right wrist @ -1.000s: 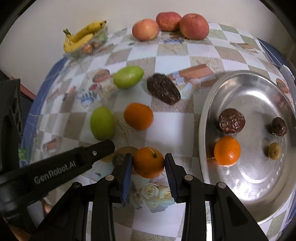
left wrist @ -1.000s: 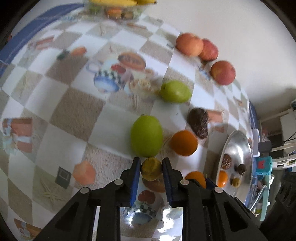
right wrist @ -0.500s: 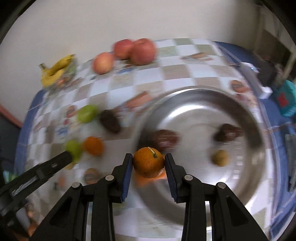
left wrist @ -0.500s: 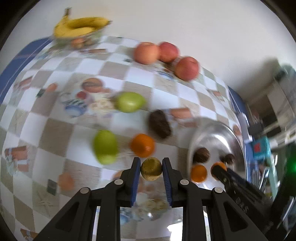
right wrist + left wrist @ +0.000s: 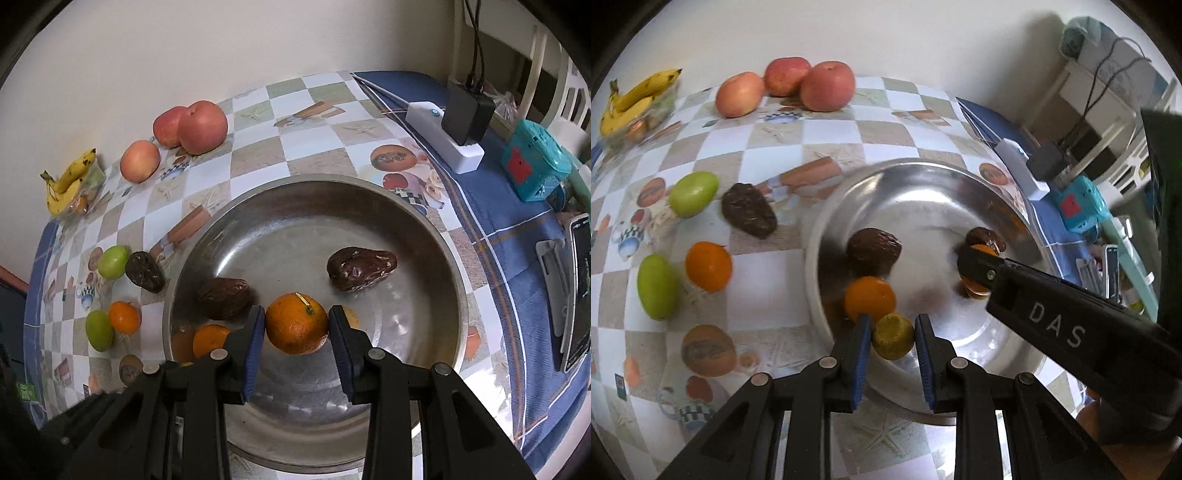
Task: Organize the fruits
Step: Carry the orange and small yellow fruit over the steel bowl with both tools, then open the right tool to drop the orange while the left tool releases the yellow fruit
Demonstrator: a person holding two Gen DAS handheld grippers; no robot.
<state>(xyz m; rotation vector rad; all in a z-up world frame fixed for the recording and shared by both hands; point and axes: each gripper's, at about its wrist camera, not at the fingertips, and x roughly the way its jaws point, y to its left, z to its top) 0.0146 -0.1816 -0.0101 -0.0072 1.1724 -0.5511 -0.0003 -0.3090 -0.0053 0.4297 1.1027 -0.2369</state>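
Note:
My left gripper [image 5: 891, 334] is shut on a small yellow-green fruit [image 5: 893, 341] and holds it over the near rim of the steel bowl [image 5: 1015, 206]. My right gripper [image 5: 296, 325] is shut on an orange [image 5: 295, 324] and holds it over the inside of the bowl [image 5: 436, 236]. The bowl holds two dark wrinkled fruits [image 5: 361, 267] [image 5: 224, 297] and another orange [image 5: 210, 339]. On the table to the left lie an orange [image 5: 708, 266], two green fruits [image 5: 657, 286] [image 5: 693, 194] and a dark fruit [image 5: 749, 215].
Three red apples [image 5: 827, 85] and a bunch of bananas [image 5: 631, 101] lie along the far wall. A white power strip with a black adapter [image 5: 463, 120], a teal box [image 5: 535, 166] and a phone [image 5: 578, 291] sit to the right of the bowl.
Both grippers have moved right with their fruit, from above the checkered cloth to above the steel bowl. The right gripper went further in over the bowl.

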